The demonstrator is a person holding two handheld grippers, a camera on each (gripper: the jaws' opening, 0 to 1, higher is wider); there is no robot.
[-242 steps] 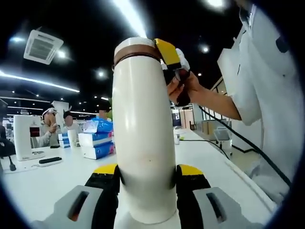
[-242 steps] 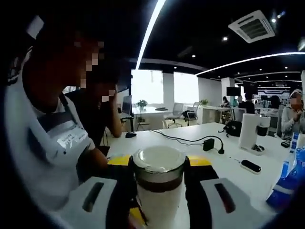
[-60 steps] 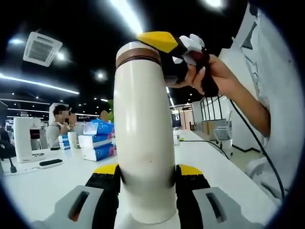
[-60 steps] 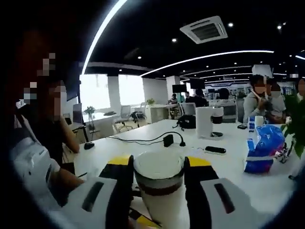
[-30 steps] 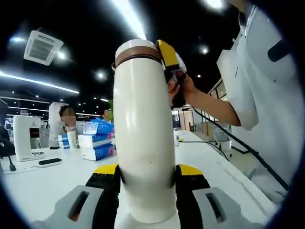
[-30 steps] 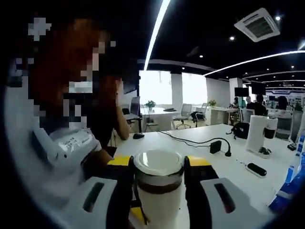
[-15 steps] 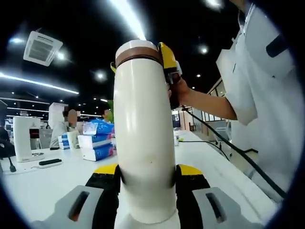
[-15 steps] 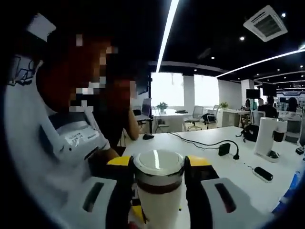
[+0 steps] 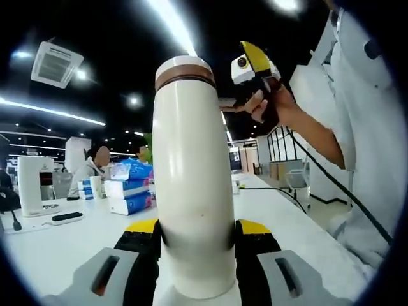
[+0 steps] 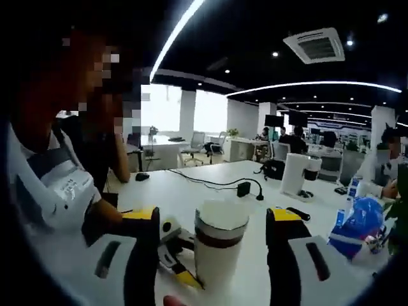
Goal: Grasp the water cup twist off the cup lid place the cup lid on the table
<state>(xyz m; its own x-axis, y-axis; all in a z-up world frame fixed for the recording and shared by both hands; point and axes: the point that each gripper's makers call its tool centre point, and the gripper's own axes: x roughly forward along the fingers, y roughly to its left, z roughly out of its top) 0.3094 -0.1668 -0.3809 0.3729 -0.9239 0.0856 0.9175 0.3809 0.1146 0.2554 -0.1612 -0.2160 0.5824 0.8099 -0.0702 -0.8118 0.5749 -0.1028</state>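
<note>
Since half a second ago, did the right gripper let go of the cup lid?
Yes. In the left gripper view, the right gripper has pulled away from the cup lid; its jaws stand open beside it.

Water cup [image 9: 191, 191] base behind jaws.

On the long white table [image 9: 64, 245] in your left gripper view, stacked tissue packs [image 9: 129, 186] sit near its far edge, with a white machine [image 9: 35, 185] and a dark remote [image 9: 66, 216] toward its left end. In your right gripper view, a black cable [image 10: 220, 184] and adapter [image 10: 243, 189] lie mid-table, a white machine [image 10: 297, 176] stands further along, and a blue bag [image 10: 352, 227] rests at the right edge.
</note>
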